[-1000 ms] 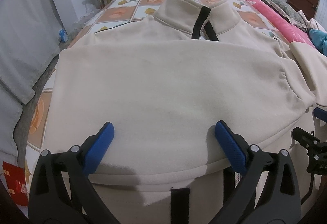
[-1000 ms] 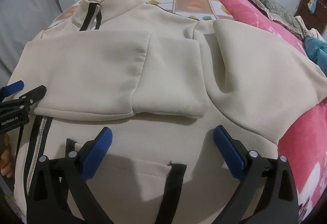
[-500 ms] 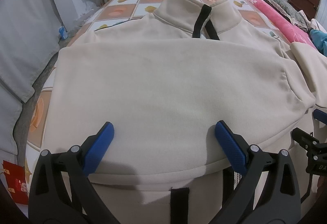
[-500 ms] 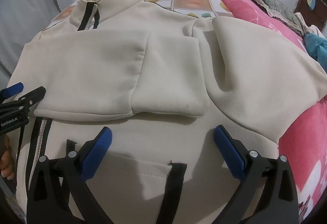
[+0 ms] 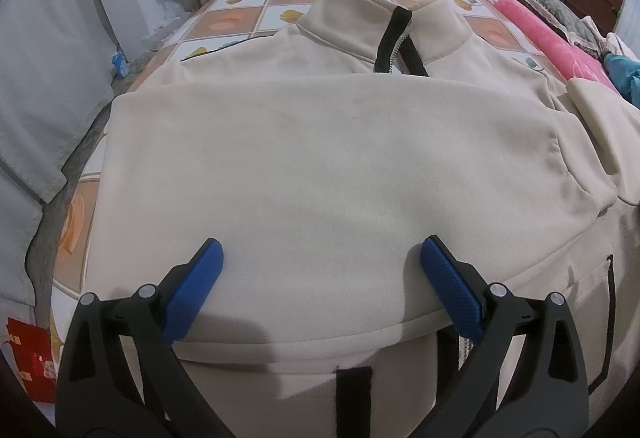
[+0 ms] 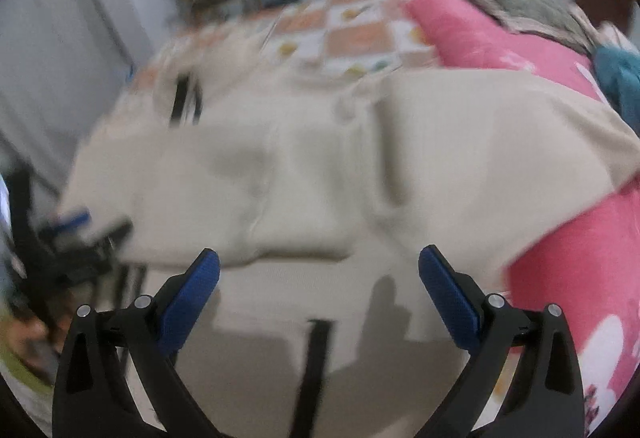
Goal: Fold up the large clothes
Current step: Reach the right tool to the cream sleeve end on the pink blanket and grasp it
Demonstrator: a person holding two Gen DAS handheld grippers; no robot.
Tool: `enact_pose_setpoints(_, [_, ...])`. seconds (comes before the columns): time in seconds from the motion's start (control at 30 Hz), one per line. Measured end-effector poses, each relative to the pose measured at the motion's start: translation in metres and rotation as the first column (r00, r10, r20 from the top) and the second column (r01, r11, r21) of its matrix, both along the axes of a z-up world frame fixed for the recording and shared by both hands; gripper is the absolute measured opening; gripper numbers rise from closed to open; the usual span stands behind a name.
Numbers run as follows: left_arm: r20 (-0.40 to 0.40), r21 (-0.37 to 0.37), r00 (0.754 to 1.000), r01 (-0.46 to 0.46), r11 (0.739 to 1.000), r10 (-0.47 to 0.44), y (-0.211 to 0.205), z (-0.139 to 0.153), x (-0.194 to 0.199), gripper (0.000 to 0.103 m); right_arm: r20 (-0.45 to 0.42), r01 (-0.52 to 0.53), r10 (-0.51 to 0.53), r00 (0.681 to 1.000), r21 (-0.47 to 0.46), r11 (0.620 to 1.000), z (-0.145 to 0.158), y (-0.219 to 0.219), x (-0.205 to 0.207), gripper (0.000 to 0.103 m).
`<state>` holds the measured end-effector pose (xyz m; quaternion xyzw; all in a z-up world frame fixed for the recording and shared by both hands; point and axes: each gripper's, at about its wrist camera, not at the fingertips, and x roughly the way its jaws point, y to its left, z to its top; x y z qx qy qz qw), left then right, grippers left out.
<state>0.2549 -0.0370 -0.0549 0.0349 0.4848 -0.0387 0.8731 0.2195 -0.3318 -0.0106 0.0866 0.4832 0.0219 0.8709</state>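
Jacket (image 5: 320, 158) is lying zip-up across the bed (image 5: 240, 22), and you're hovering your left gripper (image 5: 322, 270) over its near edge, jaws spread wide, gripping nothing. Your right gripper (image 6: 319, 278) is blurring mid-swing, equally wide and empty. One sleeve (image 5: 340, 166) is lying folded across the chest; the other sleeve (image 6: 500, 158) is spreading toward the pink blanket (image 6: 480, 34). Folding that one looks next: pinch its cuff.

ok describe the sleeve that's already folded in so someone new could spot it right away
Start at the cream zip-up sweatshirt spread on the checked bedcover. Below its stand-up collar, one broad sleeve lies flat across the chest, just ahead of the open left gripper. Unlike the other sleeve, which spreads outward onto the pink blanket, this one covers the zipper.
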Motion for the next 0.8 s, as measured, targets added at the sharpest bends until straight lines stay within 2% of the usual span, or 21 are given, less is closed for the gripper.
enact_pose_setpoints(0.07, [0.000,-0.001,1.000,0.002,1.000,-0.002,0.000,0.000,0.001,0.096,0.025,0.073,-0.075,0.997,0.068,0.995,0.014,-0.034,-0.002,0.097])
enact_pose_setpoints(0.13, [0.005,-0.001,1.000,0.008,1.000,-0.008,0.000,0.000,0.001,0.096,0.034,0.172,-0.179,0.983,0.144,0.974,0.027,-0.083,-0.003,0.097])
enact_pose_setpoints(0.23, [0.008,-0.001,1.000,0.020,1.000,-0.020,0.001,-0.001,0.001,0.096,0.040,0.311,-0.334,0.942,0.279,0.909,0.038,-0.158,-0.008,0.097])
enact_pose_setpoints(0.37, [-0.003,0.001,1.000,0.021,1.000,-0.021,0.000,0.000,0.003,0.097,0.006,0.478,-0.540,0.842,0.458,0.750,0.038,-0.254,-0.015,0.096])
enact_pose_setpoints(0.43, [-0.008,0.001,1.000,0.021,1.000,-0.021,-0.001,0.000,0.004,0.097,-0.026,0.556,-0.635,0.772,0.513,0.654,0.033,-0.297,-0.019,0.094])
enact_pose_setpoints(0.57, [-0.017,0.002,1.000,0.020,1.000,-0.020,-0.001,0.000,0.005,0.097,-0.062,0.626,-0.725,0.686,0.558,0.544,0.020,-0.348,-0.018,0.093])
enact_pose_setpoints(0.6, [-0.019,0.002,1.000,0.020,1.000,-0.020,-0.001,0.000,0.005,0.097,-0.072,0.638,-0.736,0.673,0.559,0.529,0.017,-0.355,-0.017,0.092])
enact_pose_setpoints(0.8, [-0.024,0.003,0.999,0.021,1.000,-0.021,-0.001,0.000,0.005,0.097,-0.208,0.729,-0.801,0.562,0.582,0.360,-0.027,-0.397,-0.010,0.080])
